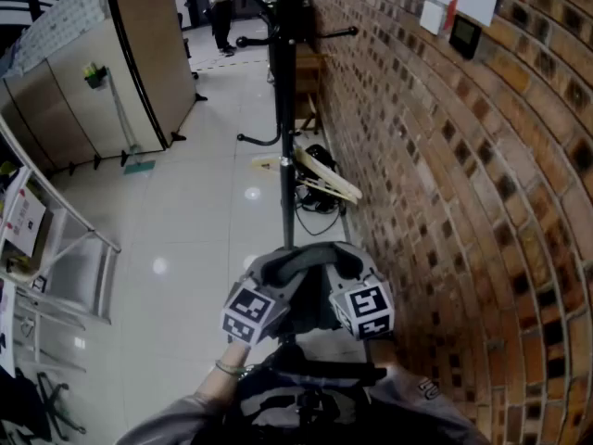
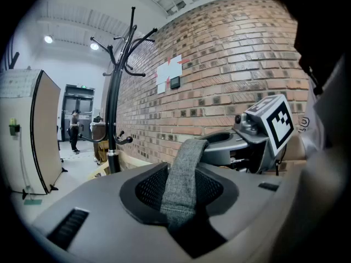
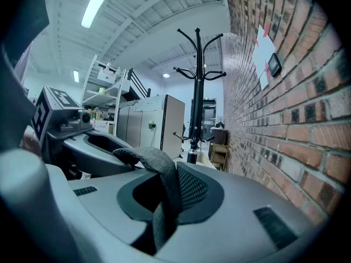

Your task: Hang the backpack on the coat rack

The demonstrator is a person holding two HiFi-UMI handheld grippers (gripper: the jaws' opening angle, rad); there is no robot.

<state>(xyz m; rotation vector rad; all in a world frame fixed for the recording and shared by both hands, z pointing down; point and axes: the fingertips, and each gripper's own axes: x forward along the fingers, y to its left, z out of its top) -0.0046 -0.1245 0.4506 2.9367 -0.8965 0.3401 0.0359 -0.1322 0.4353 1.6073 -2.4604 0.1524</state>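
The backpack (image 1: pixel 306 401) hangs low in front of the person, well short of the coat rack (image 1: pixel 285 109). It's carried by its grey woven top handle (image 1: pixel 298 260), I'd guess so the loop is spread open and ready for a hook. The left gripper (image 2: pixel 184 221) and right gripper (image 3: pixel 158 223) are both clamped onto that handle, side by side and almost touching, aimed toward the rack, with the brick wall (image 1: pixel 445 202) just to the rack's right.

Head view steeply down; gripper views low, looking up and forward — all share the coat rack (image 1: pixel 285 109)
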